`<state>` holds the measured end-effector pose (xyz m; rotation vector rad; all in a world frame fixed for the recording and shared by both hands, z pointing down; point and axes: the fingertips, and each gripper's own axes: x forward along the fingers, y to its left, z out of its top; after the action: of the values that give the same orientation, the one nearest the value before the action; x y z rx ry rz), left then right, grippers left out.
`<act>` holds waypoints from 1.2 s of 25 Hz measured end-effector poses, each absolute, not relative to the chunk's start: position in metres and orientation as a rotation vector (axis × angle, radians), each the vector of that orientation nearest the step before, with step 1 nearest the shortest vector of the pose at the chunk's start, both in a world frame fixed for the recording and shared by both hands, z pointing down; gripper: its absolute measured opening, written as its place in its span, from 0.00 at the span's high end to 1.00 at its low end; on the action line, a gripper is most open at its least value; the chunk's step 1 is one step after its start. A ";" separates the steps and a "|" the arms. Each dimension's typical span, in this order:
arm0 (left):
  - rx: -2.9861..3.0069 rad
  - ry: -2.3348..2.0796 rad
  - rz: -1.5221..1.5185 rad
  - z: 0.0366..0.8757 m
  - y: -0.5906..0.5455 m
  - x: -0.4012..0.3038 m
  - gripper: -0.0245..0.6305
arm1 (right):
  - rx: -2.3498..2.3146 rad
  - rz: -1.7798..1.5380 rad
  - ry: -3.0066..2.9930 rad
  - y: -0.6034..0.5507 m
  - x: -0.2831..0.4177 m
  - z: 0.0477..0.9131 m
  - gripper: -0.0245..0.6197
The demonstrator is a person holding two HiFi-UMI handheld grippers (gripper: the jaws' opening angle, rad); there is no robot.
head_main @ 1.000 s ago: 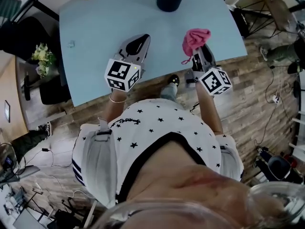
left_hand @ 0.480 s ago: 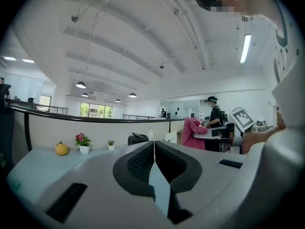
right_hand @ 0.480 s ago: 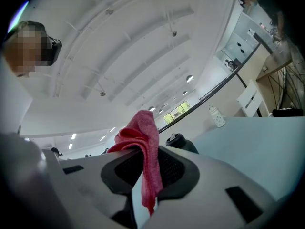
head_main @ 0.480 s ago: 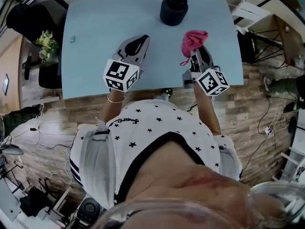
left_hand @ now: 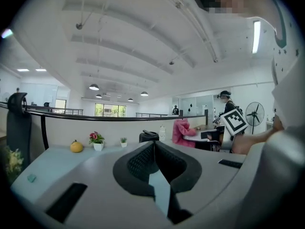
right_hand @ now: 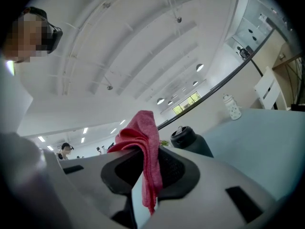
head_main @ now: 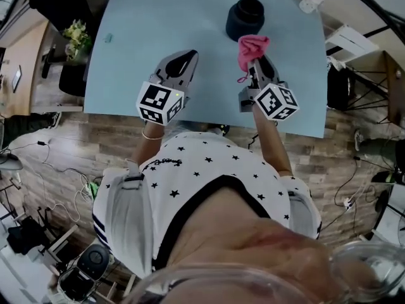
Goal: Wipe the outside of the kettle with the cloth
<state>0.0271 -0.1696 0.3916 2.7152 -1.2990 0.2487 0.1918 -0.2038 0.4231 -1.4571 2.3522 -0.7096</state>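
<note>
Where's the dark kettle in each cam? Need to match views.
Head view: dark round kettle at top, right of centre, on the pale blue table.
Left gripper view: kettle near centre, small, slightly below the middle.
Right gripper view: kettle right of centre.
Shared landmark: pink cloth, beside the kettle in all three views.

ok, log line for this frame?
left gripper: shut, empty | right gripper: shut on cloth | kettle: upright on table, cloth not touching
</note>
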 end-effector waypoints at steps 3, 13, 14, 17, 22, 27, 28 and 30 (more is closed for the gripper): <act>2.700 -1.332 0.260 0.393 -0.175 0.015 0.92 | -1.466 -0.730 2.377 -0.215 0.176 0.429 0.87; 2.730 -1.327 0.206 0.375 -0.204 0.007 0.92 | -1.574 -0.794 2.332 -0.268 0.149 0.439 0.87; 2.736 -1.329 0.200 0.372 -0.206 0.005 0.92 | -1.582 -0.804 2.327 -0.274 0.148 0.441 0.87; 2.723 -1.361 0.183 0.369 -0.211 -0.005 0.92 | -1.622 -0.830 2.299 -0.287 0.150 0.450 0.87; 2.690 -1.389 0.163 0.371 -0.219 -0.022 0.92 | -1.688 -0.892 2.221 -0.307 0.152 0.464 0.87; 2.684 -1.388 0.148 0.371 -0.229 -0.030 0.92 | -1.727 -0.912 2.236 -0.322 0.143 0.475 0.87; 2.682 -1.389 0.146 0.371 -0.232 -0.031 0.92 | -1.735 -0.915 2.241 -0.325 0.141 0.477 0.87; 2.677 -1.392 0.144 0.372 -0.237 -0.033 0.92 | -1.751 -0.930 2.237 -0.332 0.141 0.485 0.87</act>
<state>-0.0328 -0.2366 0.3721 2.6772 -1.3923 0.1439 0.1414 -0.3323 0.4845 -1.7510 2.2374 -0.9304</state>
